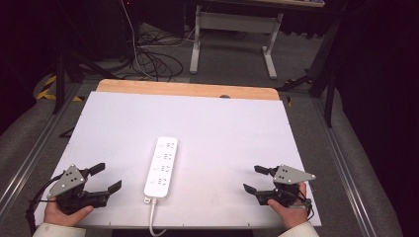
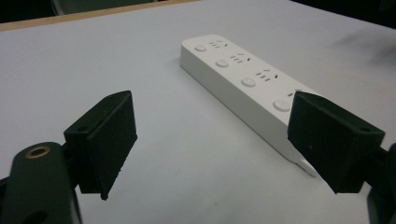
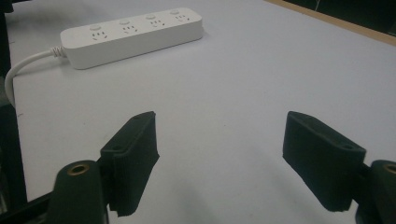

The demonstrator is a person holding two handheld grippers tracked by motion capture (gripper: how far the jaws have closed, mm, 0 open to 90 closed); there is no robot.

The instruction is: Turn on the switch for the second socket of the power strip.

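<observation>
One white power strip (image 1: 162, 168) with four sockets, lying near the tabletop's (image 1: 222, 128) front edge, between two grippers, left gripper (image 1: 109, 178) nearer, right gripper (image 1: 255, 178) well apart, both spread wide, empty.

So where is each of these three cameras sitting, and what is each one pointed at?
High view: above the person's side, looking forward and down on the table; both hands, left gripper and right gripper show.
Left gripper view: rides the left gripper, looking past its open jaws at the power strip.
Right gripper view: rides the right gripper, jaws open, strip farther off.
All three views share the white power strip.
</observation>
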